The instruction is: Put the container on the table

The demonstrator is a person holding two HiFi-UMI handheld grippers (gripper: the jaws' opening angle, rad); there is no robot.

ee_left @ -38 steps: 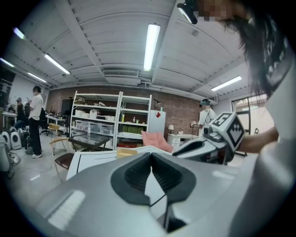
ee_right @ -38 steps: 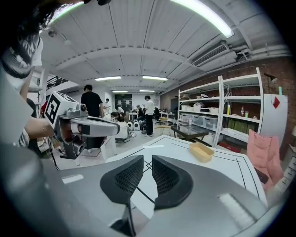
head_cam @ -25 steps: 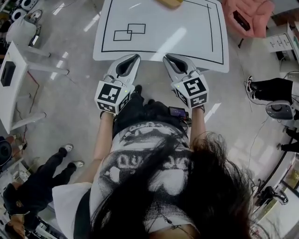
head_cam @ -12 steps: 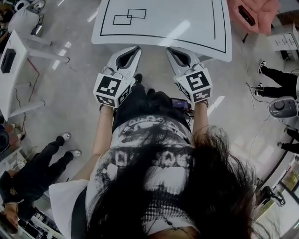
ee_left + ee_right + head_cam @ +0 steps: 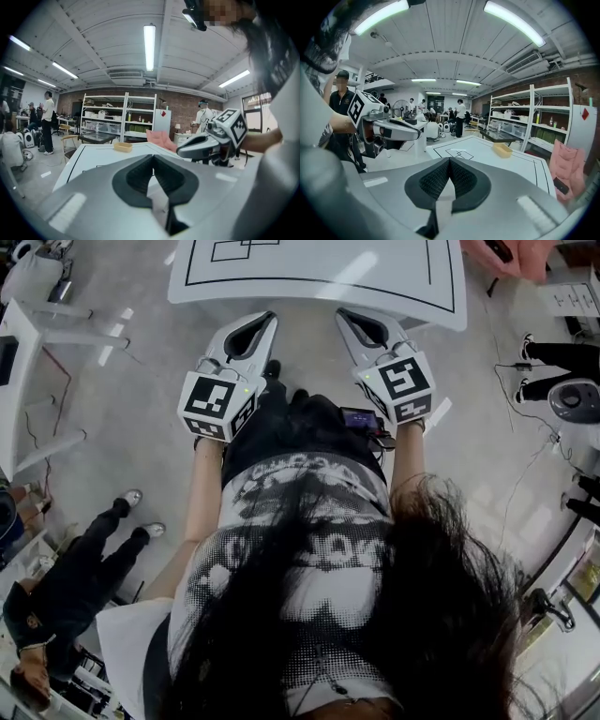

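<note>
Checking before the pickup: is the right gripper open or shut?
Shut: the right gripper shows its jaws touching at the tips in its own view, nothing between them.

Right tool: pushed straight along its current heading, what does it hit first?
Probably the near edge of the white table; the right tool, shut and empty, aims at it. Depth unclear.

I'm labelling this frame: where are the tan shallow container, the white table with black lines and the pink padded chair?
tan shallow container [image 5: 503, 150], right gripper view, its near side wall.
white table with black lines [image 5: 309, 263], head view, bare top inside the outline.
pink padded chair [image 5: 567, 159], right gripper view, its upper cushion.
</note>
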